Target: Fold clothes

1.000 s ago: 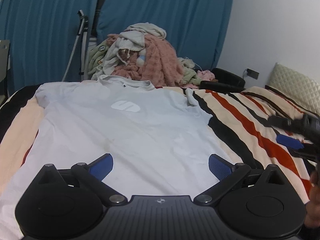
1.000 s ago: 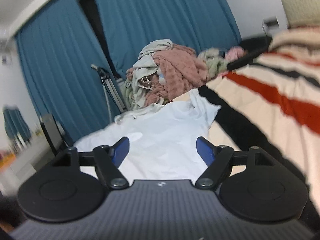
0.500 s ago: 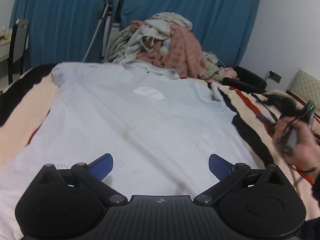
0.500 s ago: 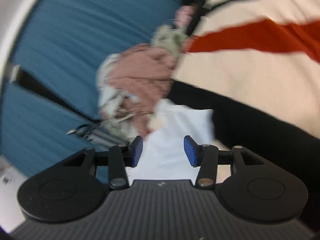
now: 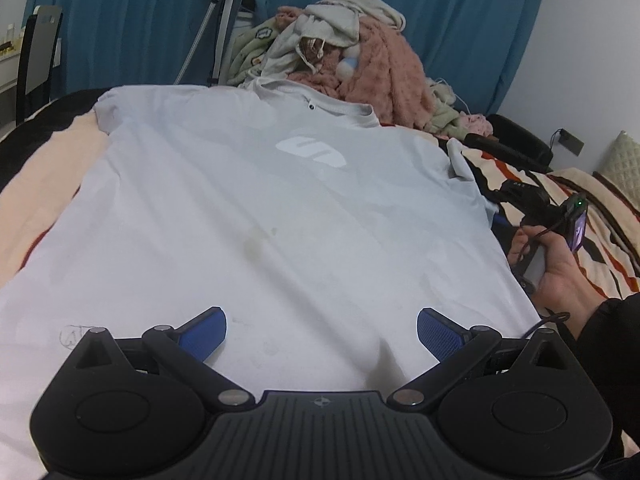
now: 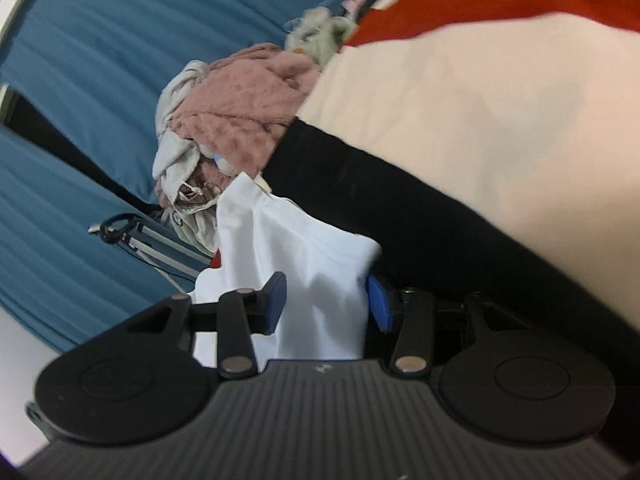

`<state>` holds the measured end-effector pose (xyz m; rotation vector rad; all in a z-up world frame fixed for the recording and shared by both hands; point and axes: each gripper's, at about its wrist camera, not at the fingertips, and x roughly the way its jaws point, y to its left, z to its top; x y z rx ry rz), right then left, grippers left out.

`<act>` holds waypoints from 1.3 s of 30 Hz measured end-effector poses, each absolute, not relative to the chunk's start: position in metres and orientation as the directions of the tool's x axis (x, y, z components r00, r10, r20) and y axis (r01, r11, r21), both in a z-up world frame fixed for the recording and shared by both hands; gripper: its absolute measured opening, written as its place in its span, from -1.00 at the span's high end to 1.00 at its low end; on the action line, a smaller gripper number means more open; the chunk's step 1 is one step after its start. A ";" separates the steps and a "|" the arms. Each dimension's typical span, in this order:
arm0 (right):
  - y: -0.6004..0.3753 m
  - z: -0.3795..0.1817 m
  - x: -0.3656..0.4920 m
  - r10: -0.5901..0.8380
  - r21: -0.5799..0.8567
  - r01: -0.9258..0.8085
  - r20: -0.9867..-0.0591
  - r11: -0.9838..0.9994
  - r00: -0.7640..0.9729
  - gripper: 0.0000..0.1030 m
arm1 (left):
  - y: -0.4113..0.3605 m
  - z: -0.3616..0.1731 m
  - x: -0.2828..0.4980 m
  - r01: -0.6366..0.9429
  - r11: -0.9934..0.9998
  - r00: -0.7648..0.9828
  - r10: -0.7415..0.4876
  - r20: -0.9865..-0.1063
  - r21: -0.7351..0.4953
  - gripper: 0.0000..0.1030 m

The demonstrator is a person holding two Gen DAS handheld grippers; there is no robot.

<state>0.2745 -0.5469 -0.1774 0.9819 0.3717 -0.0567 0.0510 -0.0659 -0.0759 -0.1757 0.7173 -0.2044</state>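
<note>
A white T-shirt [image 5: 280, 216] with a pale chest logo lies flat, front up, on the striped bedspread [image 5: 592, 216], collar at the far end. My left gripper [image 5: 322, 330] hovers open over the hem, nothing between its blue pads. In the left wrist view a hand [image 5: 560, 268] holds my right gripper [image 5: 499, 218] at the shirt's right side, just below the sleeve [image 5: 464, 164]. The right wrist view is tilted: my right gripper [image 6: 326, 300] has the T-shirt sleeve [image 6: 312, 272] between its blue pads, and the jaws stand partly closed with a gap left.
A heap of clothes with a pink fleece [image 5: 380, 64] sits beyond the collar, in front of blue curtains [image 5: 120, 20]. A metal stand [image 5: 208, 28] leans at the back left beside a chair [image 5: 36, 52]. A cushion [image 5: 620, 168] lies at the far right.
The left gripper drew nearer the shirt and tipped down. The right gripper rolled sideways, narrowed its jaws and moved in until the sleeve lay between its pads.
</note>
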 end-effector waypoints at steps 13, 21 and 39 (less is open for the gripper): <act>-0.557 -0.169 0.205 -0.145 0.843 0.291 -0.253 0.451 0.957 0.88 | -0.066 -0.070 0.047 0.108 0.961 0.745 -0.247 -0.619 -0.254 -0.99; -0.554 -0.177 0.202 -0.005 0.919 0.229 -0.240 0.322 0.971 -0.35 | -0.060 -0.060 0.027 0.124 0.963 0.772 -0.245 -0.587 -0.238 -0.99; -0.553 -0.197 0.263 0.115 0.850 0.106 -0.191 0.517 0.975 -0.31 | -0.067 -0.078 0.050 0.092 0.972 0.728 -0.214 -0.651 -0.217 -0.99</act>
